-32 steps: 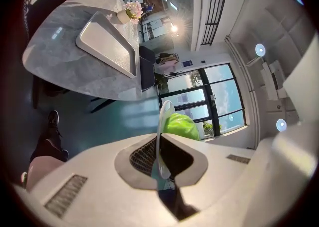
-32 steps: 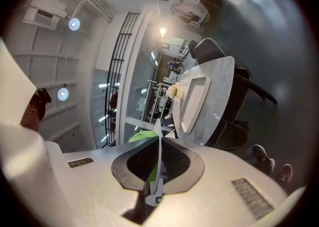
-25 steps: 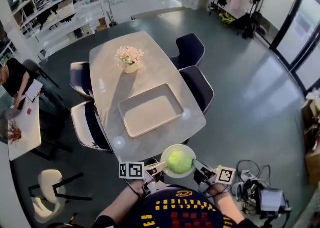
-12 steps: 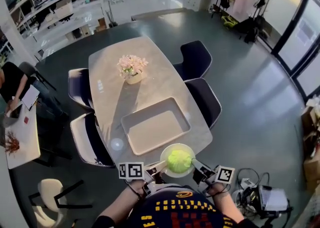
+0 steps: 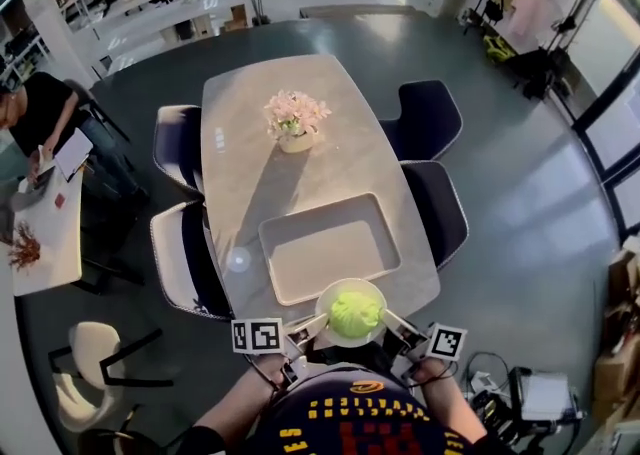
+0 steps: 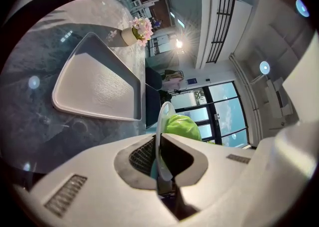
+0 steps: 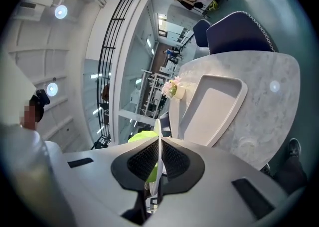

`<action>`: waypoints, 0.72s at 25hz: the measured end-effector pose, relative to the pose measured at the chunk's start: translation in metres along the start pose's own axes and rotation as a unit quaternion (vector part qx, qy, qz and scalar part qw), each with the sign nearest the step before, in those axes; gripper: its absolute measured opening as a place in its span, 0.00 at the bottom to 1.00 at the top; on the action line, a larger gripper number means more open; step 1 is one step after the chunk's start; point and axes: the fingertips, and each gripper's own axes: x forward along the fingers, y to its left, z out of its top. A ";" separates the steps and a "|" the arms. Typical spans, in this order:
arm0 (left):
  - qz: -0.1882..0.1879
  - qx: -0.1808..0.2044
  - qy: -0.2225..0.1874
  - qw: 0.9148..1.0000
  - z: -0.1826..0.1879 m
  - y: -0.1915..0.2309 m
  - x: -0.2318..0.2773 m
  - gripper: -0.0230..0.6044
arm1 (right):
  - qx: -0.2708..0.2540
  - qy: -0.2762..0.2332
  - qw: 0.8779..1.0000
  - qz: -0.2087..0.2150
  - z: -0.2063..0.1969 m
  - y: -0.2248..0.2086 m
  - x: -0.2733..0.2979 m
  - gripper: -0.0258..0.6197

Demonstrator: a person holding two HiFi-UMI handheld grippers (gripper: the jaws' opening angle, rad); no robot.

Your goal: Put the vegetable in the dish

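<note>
A: Where is the vegetable [image 5: 354, 314] at this point?

B: It lies in the round white plate [image 5: 330, 295], a pale green leafy ball sitting roughly in the middle. The plate hangs at the near end of the table [image 5: 250, 123], just near of the rectangular tray [image 5: 330, 253].

A: What carries the plate?

B: Both tools. The left gripper [image 5: 314, 326] is pressed onto the plate's left rim and the right gripper [image 5: 392, 321] onto its right rim. Each gripper view shows the thin white edge pinched between ribbed pads, with the green ball behind it.

A: So what worries you?

B: The hold is on a thin, smooth rim at just two opposite spots. I judge that if one hand rises, drops or twists out of step with the other, the plate tips about that line and the ball rolls off. A slackened pinch on either side would drop that side outright.

A: Where would it fall?

B: Part of the plate seems to overhang the table's near edge, so a spill towards the person likely goes to the floor.

A: And if the tray is the dish meant?

B: Then tipping too fast is the danger. Its wall looks low, so a round vegetable could run across, hop out and head for the flower vase [image 5: 295, 123] farther along the table.
</note>
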 end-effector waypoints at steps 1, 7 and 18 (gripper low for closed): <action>0.004 -0.002 -0.007 1.000 0.002 0.001 0.002 0.06 | -0.005 0.008 1.000 0.003 0.004 -0.001 0.004 0.06; 0.031 -0.008 -0.066 0.997 0.019 -0.001 0.016 0.06 | -0.006 0.067 0.998 0.020 0.031 -0.017 0.021 0.07; 0.051 -0.018 -0.170 0.984 0.041 -0.006 0.052 0.06 | -0.039 0.166 0.983 0.073 0.087 -0.029 0.048 0.07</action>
